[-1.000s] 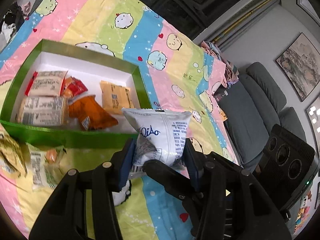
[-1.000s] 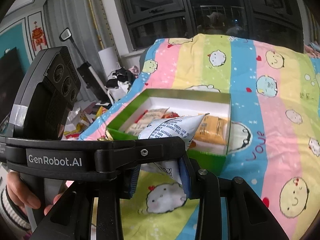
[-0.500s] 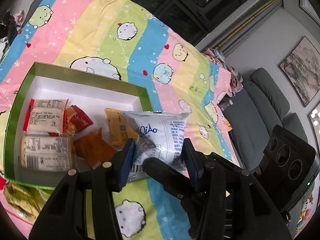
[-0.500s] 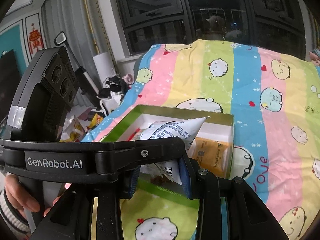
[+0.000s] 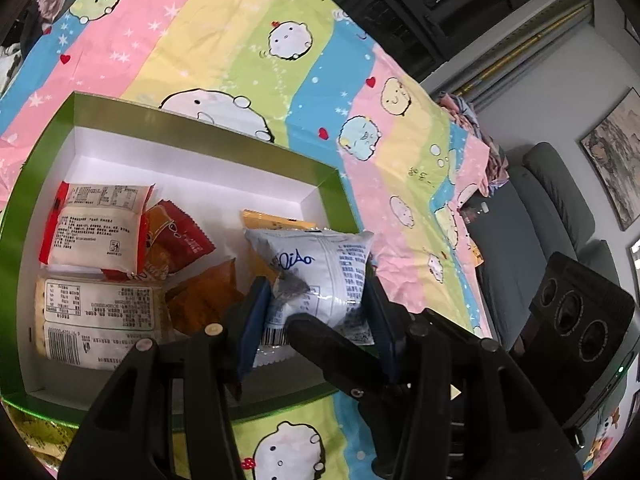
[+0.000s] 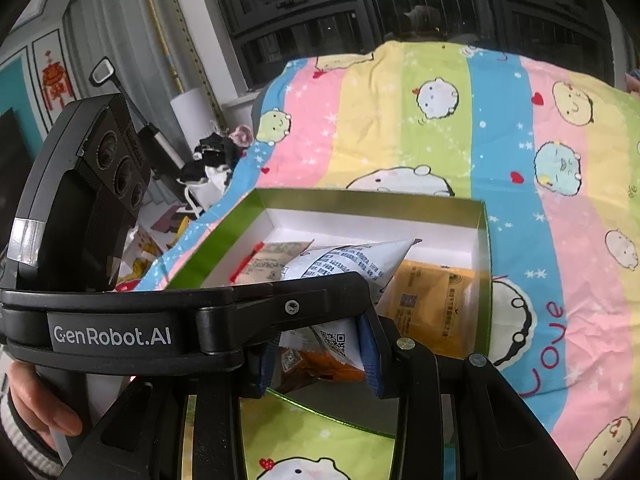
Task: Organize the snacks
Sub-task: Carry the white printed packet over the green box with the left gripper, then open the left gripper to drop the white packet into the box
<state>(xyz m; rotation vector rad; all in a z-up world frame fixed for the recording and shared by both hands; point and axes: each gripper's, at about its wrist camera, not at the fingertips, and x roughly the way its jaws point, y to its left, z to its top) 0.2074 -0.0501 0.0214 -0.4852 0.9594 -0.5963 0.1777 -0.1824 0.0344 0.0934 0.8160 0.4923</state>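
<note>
A white snack bag (image 5: 320, 276) with blue print is held between both grippers over the right part of a green box (image 5: 192, 132) with a white inside. My left gripper (image 5: 316, 320) is shut on its lower end. My right gripper (image 6: 320, 352) is shut on the same bag (image 6: 352, 260) from the other side. The box (image 6: 360, 200) holds two white cracker packs (image 5: 100, 232), a red packet (image 5: 180, 236), an orange packet (image 5: 208, 300) and a yellow packet (image 6: 432, 308).
The box lies on a striped cartoon bedsheet (image 5: 248, 40). Yellow-green snack packets (image 5: 36, 436) lie outside the box at its near left corner. A grey sofa (image 5: 540, 216) stands to the right. Clutter lies on the floor beside the bed (image 6: 168, 224).
Both grippers have carried the white bag forward from the sheet in front of the box to over the box's inside. The grip has not changed.
</note>
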